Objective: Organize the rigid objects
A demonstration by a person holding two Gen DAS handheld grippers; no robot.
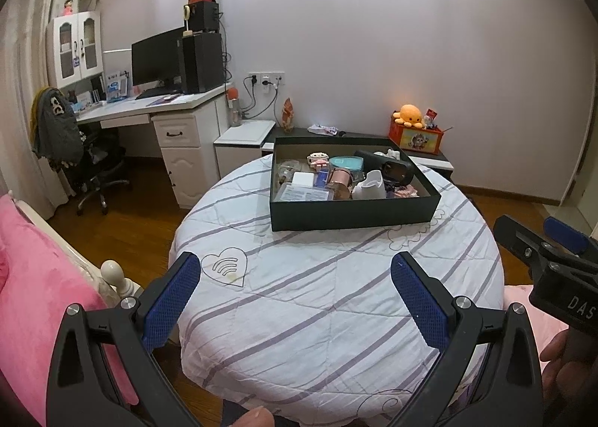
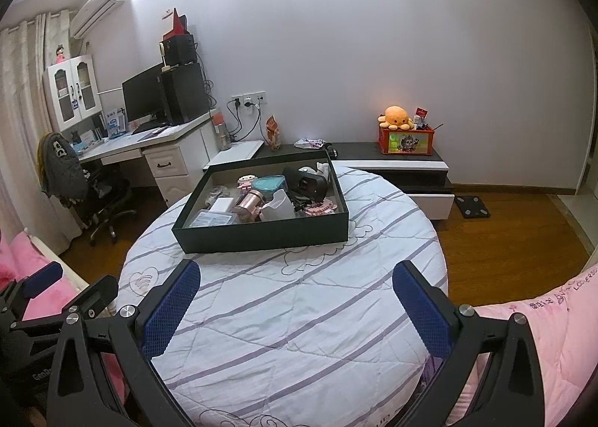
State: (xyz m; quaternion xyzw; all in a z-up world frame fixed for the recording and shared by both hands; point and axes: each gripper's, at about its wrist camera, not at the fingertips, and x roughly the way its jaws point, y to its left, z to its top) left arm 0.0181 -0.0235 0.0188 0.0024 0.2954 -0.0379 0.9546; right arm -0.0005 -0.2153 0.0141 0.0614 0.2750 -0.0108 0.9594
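Left gripper (image 1: 295,300) and right gripper (image 2: 295,303) — fingers spread wide, holding nothing — above round quilted table (image 2: 299,333). Dark box (image 2: 261,236) of jumbled rigid objects at far side. Best approached from above, one item singled out — neighbours undisturbed.

One round table (image 2: 299,315) covered by a striped quilt carries one dark open box (image 2: 261,236), set toward the table's far edge. Inside the box, at least nine small things lie jumbled together: one teal lidded container (image 2: 268,184), one copper-coloured cup (image 2: 248,204), one white jug (image 2: 278,207), one black case (image 2: 310,183), one clear plastic case (image 2: 213,219), one white block (image 2: 221,205), two pink block toys (image 2: 246,181) and one small white figure (image 2: 322,168). Others are too hidden to count. Two grippers with blue pads are in view, the left gripper (image 1: 295,300) and the right gripper (image 2: 297,303), each with its two fingers spread wide apart.
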